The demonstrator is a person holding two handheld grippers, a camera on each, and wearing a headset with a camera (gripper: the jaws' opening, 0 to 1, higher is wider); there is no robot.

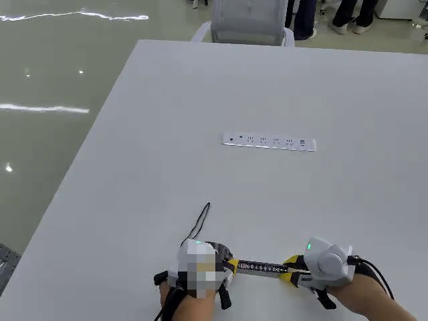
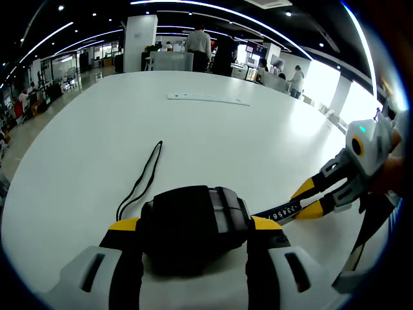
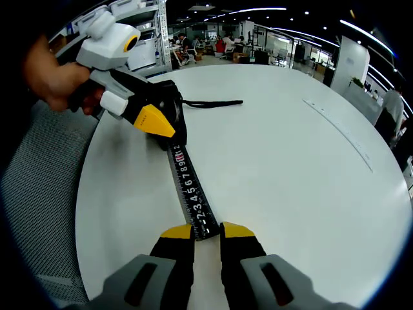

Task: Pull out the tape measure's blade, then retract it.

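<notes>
The black tape measure case (image 2: pixel 193 223) lies on the white table near its front edge, clamped between my left gripper's (image 2: pixel 195 227) yellow-tipped fingers. Its wrist strap (image 2: pixel 141 181) trails away across the table. A short length of black blade (image 3: pixel 191 194) with white numbers runs out of the case (image 3: pixel 169 110) to my right gripper (image 3: pixel 206 231), which is shut on the blade's end. In the head view the blade (image 1: pixel 259 268) spans between the left gripper (image 1: pixel 224 264) and the right gripper (image 1: pixel 289 268).
A white power strip (image 1: pixel 269 142) lies flat in the middle of the table (image 1: pixel 200 134). A grey chair (image 1: pixel 249 21) stands at the far edge, with people standing behind it. The table's left edge drops to a glossy floor.
</notes>
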